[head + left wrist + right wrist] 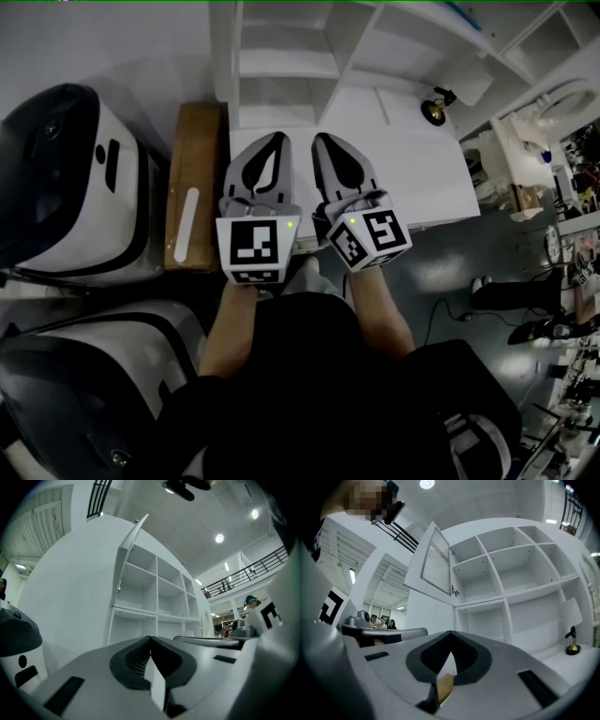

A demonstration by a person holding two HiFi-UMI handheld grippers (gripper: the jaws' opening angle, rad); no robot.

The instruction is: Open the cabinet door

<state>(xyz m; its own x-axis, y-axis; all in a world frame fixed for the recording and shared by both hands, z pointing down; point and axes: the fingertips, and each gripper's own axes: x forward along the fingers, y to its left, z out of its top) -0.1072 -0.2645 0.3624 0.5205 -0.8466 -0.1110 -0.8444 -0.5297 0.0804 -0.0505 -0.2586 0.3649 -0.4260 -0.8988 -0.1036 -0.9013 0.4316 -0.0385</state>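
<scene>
White cabinet door (432,563) is already swung wide open. It has a slatted panel on the face you can see and hangs off the left edge of the open-shelved white cabinet (520,569), top row, around 11 o'clock.

A tall white shelf unit (281,66) of open, square compartments stands on a dark grey floor (450,262). At its foot a low white ledge (412,173) juts forward. A small black-and-brass ornament (434,110) stands upright on the ledge, close to the compartments. On the floor just beside the unit's left side stands a brown wooden box (194,150) with a white strip (186,225) on top. Two bulky white-and-black machines (75,187) stand left of the box. A thin black cable (437,319) lies on the floor to the right.
</scene>
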